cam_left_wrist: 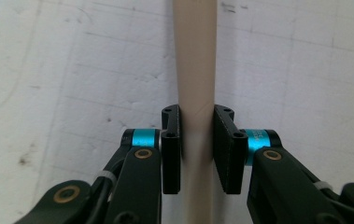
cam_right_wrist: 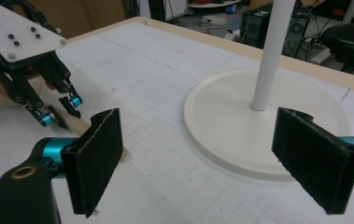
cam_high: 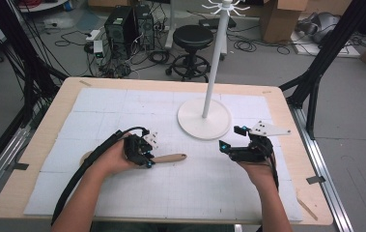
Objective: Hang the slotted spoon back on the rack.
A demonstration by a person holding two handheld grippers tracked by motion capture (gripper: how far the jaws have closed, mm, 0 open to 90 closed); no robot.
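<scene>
My left gripper [cam_high: 147, 155] is clamped on the handle of the wooden spoon [cam_high: 168, 158], pads pressed to both sides as it lies flat on the white gridded mat [cam_high: 98, 104] near the table's middle, handle running toward my right. My right gripper [cam_high: 230, 140] hangs with jaws spread wide, nothing between them, well apart from the spoon. Just beyond it stands the white rack [cam_high: 204, 118], round base near that open claw, pole rising behind. Black stool [cam_high: 192, 36] on the floor past the table.

Grey floor [cam_high: 354, 96], black stool [cam_high: 192, 38], cardboard boxes [cam_high: 279, 19]
</scene>
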